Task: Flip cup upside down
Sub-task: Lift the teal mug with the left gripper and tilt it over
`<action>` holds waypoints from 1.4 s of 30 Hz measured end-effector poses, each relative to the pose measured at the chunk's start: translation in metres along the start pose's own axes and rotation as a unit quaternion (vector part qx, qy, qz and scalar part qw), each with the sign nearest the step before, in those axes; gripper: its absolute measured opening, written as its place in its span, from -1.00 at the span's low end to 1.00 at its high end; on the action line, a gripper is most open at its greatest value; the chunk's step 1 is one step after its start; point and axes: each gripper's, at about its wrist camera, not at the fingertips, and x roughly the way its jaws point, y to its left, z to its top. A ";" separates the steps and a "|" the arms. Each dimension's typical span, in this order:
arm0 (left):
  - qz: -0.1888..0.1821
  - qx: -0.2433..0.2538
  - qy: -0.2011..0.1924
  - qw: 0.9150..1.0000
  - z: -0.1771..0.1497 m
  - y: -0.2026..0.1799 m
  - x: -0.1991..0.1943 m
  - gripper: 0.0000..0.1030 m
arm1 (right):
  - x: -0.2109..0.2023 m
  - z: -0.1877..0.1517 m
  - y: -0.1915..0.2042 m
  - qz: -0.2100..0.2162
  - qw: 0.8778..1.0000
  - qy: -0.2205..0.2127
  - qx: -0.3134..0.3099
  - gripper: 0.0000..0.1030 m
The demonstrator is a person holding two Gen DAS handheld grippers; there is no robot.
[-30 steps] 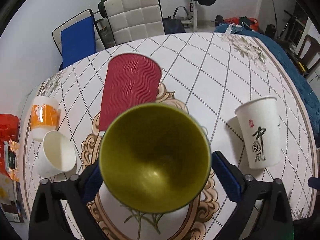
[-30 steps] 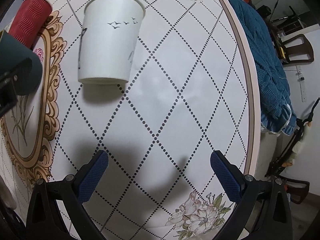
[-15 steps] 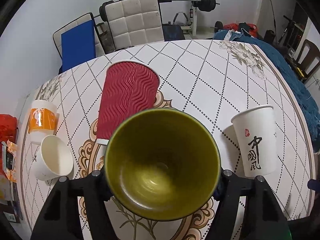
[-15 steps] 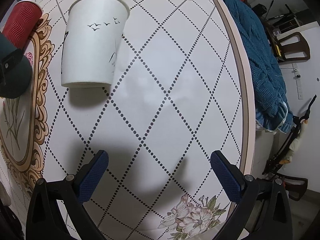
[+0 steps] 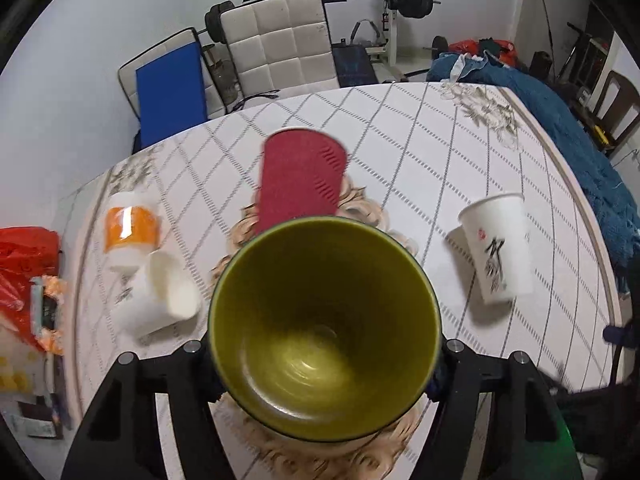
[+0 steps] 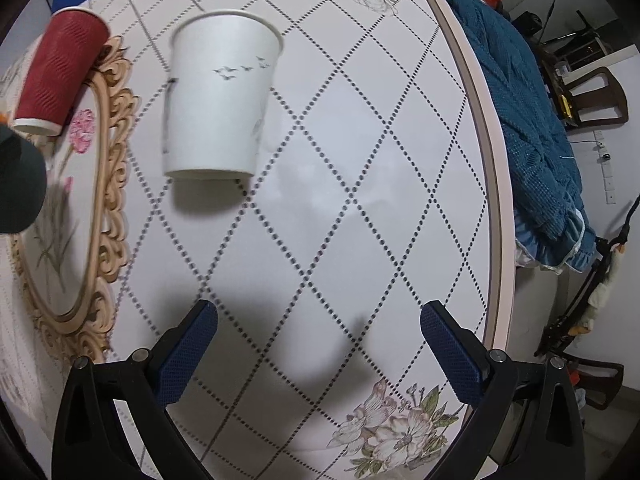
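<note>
My left gripper is shut on a dark cup with an olive-green inside, held above the table with its mouth facing the camera. The cup's dark outside shows at the left edge of the right wrist view. My right gripper is open and empty above the table's right part. A white paper cup with birds and black writing stands upright ahead of it and also shows in the left wrist view.
A red ribbed cup stands beyond the green cup. An orange-banded cup and a white cup lying on its side are at the left. Red packets lie at the table's left edge. Chairs stand behind.
My left gripper has closed on the green cup and lifted it, tilting its mouth up toward the camera. My right gripper has shifted slightly, still open.
</note>
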 end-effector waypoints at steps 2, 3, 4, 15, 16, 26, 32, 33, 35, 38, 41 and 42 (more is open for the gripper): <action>0.002 0.000 0.009 1.000 -0.007 0.009 -0.010 0.30 | -0.008 -0.005 0.006 0.005 1.000 -0.006 -0.006 1.00; 0.005 0.002 0.014 1.000 -0.011 0.014 -0.015 0.30 | -0.013 -0.008 0.009 0.008 1.000 -0.010 -0.008 1.00; 0.002 0.001 0.020 1.000 -0.016 0.019 -0.022 0.30 | -0.017 -0.011 0.013 0.011 1.000 -0.012 -0.010 1.00; -0.004 0.017 0.064 0.998 -0.079 0.061 -0.080 0.30 | -0.064 -0.070 0.062 0.036 0.998 -0.036 -0.022 1.00; -0.004 0.019 0.069 0.997 -0.084 0.063 -0.082 0.30 | -0.067 -0.077 0.067 0.038 0.998 -0.037 -0.023 1.00; -0.017 0.029 0.133 0.991 -0.139 0.083 -0.085 0.30 | -0.079 -0.137 0.105 0.047 0.997 -0.030 -0.048 1.00; -0.030 0.025 0.198 0.979 -0.164 0.096 -0.066 0.30 | -0.075 -0.159 0.123 0.052 0.997 -0.015 -0.063 1.00; -0.034 0.024 0.211 0.977 -0.167 0.098 -0.061 0.30 | -0.074 -0.161 0.124 0.052 0.997 -0.012 -0.063 1.00; -0.041 0.022 0.234 0.971 -0.172 0.099 -0.051 0.30 | -0.070 -0.162 0.127 0.053 0.997 -0.005 -0.062 1.00; -0.052 0.025 0.267 0.962 -0.174 0.100 -0.035 0.30 | -0.063 -0.163 0.128 0.055 0.997 0.009 -0.055 1.00; -0.059 0.020 0.291 0.955 -0.171 0.103 -0.017 0.30 | -0.058 -0.158 0.126 0.054 0.997 0.019 -0.047 1.00; -0.063 0.015 0.299 0.952 -0.169 0.104 -0.010 0.30 | -0.056 -0.156 0.126 0.053 0.997 0.021 -0.044 1.00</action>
